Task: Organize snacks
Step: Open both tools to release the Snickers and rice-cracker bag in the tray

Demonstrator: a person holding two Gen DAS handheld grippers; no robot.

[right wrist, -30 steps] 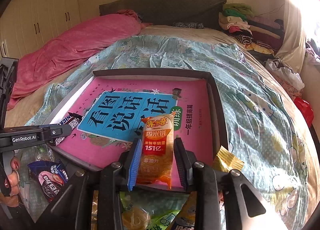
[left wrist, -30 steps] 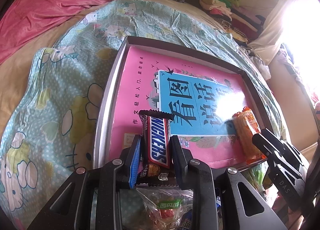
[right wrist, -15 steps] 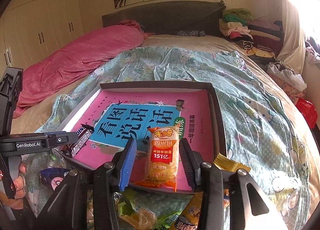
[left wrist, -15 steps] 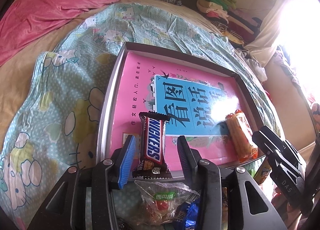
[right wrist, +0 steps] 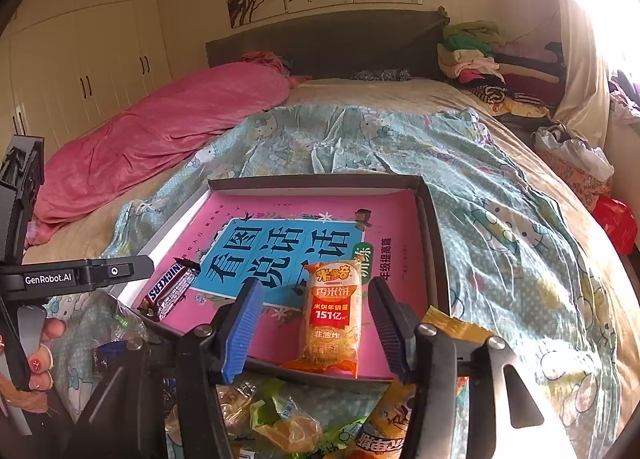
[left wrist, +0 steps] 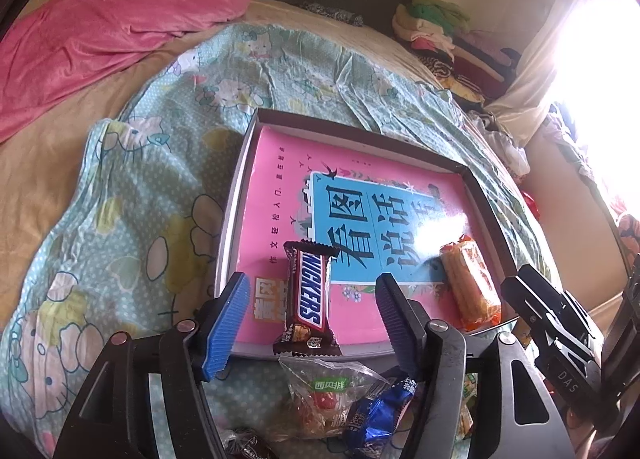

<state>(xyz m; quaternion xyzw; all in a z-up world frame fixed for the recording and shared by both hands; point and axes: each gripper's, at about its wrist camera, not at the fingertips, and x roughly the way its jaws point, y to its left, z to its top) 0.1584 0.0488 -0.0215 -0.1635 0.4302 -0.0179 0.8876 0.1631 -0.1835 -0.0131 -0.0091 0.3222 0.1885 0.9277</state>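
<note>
- Left gripper [left wrist: 310,323]: jaws spread wide, holding nothing. Snickers bar [left wrist: 307,295] lies between the fingers, clear of both, on the pink book [left wrist: 272,195] at the tray's [left wrist: 240,195] near edge.
- Right gripper [right wrist: 314,329]: also wide open, empty. Rice cracker pack [right wrist: 331,317] lies flat in the tray's near right corner, untouched.
- Loose snacks [left wrist: 336,399] piled on the bedsheet [left wrist: 120,199] just in front of the tray.

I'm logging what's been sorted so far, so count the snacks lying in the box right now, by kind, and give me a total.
Snickers bar: 1
Orange rice cracker pack: 1
Total in the box: 2
Both lie flat on the pink book, each between the open fingers of a claw and touched by neither.
</note>
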